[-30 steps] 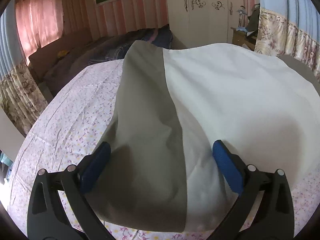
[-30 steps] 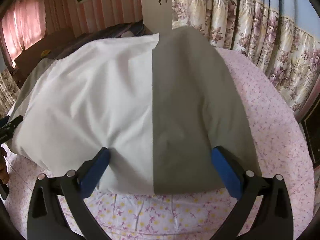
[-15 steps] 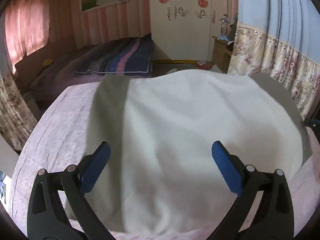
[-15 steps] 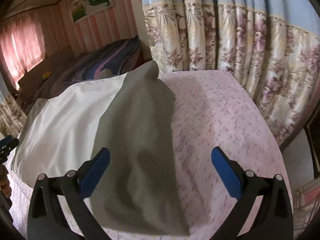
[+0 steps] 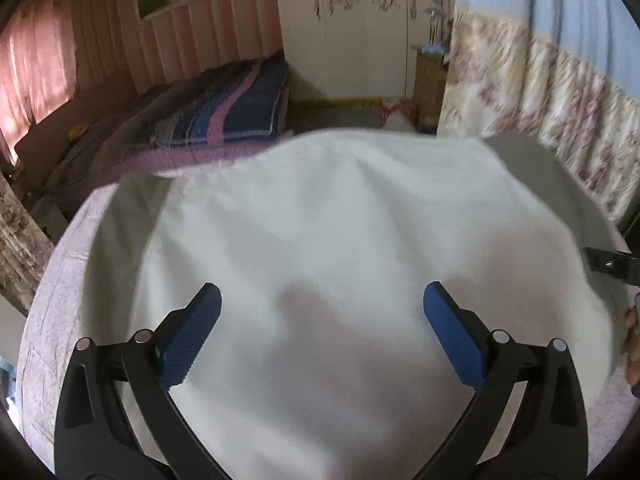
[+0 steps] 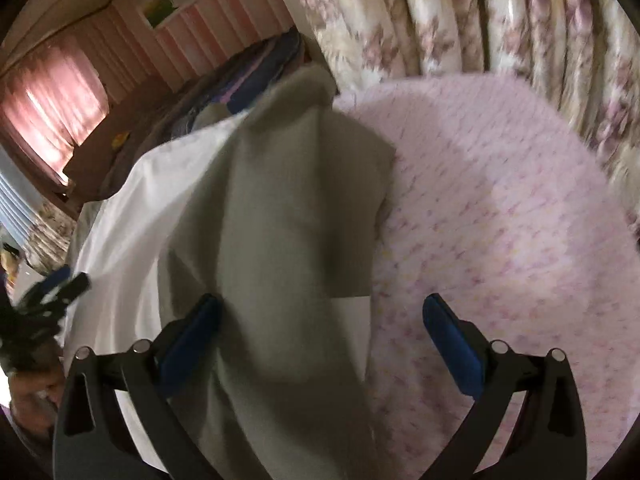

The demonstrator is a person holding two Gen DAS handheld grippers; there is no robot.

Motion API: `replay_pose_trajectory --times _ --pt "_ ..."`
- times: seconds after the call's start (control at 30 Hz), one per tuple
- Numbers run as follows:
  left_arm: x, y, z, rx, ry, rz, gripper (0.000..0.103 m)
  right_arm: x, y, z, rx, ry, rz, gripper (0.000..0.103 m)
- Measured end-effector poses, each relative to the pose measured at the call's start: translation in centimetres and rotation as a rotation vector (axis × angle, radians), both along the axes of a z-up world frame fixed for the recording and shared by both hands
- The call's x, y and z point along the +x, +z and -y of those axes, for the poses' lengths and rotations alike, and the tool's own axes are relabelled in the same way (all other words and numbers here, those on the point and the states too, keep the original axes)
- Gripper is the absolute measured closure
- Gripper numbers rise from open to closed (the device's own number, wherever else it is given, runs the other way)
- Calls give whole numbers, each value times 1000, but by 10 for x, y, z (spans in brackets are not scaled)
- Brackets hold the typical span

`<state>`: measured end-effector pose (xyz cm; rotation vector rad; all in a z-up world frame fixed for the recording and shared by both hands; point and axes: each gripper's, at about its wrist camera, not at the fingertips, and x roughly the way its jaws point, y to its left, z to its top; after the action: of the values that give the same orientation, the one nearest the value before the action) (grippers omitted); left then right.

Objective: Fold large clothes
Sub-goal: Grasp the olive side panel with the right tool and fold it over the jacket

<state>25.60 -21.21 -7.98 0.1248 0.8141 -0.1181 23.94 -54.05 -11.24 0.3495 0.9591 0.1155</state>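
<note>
Folding looked partly done: garment (image 5: pixel 320 240) lay on the pink bedsheet (image 6: pixel 500 220), grey side panels (image 6: pixel 288 208) turned in; left gripper (image 5: pixel 320 320) and right gripper (image 6: pixel 320 328) hovered apart, empty.

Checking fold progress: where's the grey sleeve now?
Right wrist view: the grey sleeve lies folded over the white garment body, left of the pink floral bedsheet, ahead of the open right gripper.

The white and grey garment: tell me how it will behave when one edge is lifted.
The garment will probably flop and drape, since soft wrinkles cross it. It seems light: the grey side lies folded over and thin. On the sheet it may drag and bunch.
</note>
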Motion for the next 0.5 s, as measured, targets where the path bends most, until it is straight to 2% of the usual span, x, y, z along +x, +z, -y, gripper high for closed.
replay_pose_trajectory --times 0.07,0.13,0.2,0.23,0.3,0.37,0.4,0.47,0.5 --pt "12 -12 0 -3 -3 -49 3 4 -3 -8 -14 16 -10 2" --pt "18 -19 -1 -14 2 -67 3 10 -7 -25 -78 45 -37 2" --pt "22 -25 1 -16 -4 -81 3 12 -7 -40 -137 70 -43 10" --pt "23 -26 2 -9 -8 -81 3 13 -5 -44 -132 82 -41 24" --pt "24 -30 4 8 -12 -79 3 13 -3 -51 -152 84 -47 31" --pt "25 -30 3 -11 -11 -80 3 14 -1 -53 -167 89 -44 45" --pt "25 -27 1 -36 -11 -85 3 12 1 -51 -159 77 -36 49" --pt "21 -13 -6 -141 -25 -85 3 8 6 -47 -146 61 -22 65" --pt "17 -5 -6 -170 -37 -72 3 6 9 -42 -124 47 -11 68"
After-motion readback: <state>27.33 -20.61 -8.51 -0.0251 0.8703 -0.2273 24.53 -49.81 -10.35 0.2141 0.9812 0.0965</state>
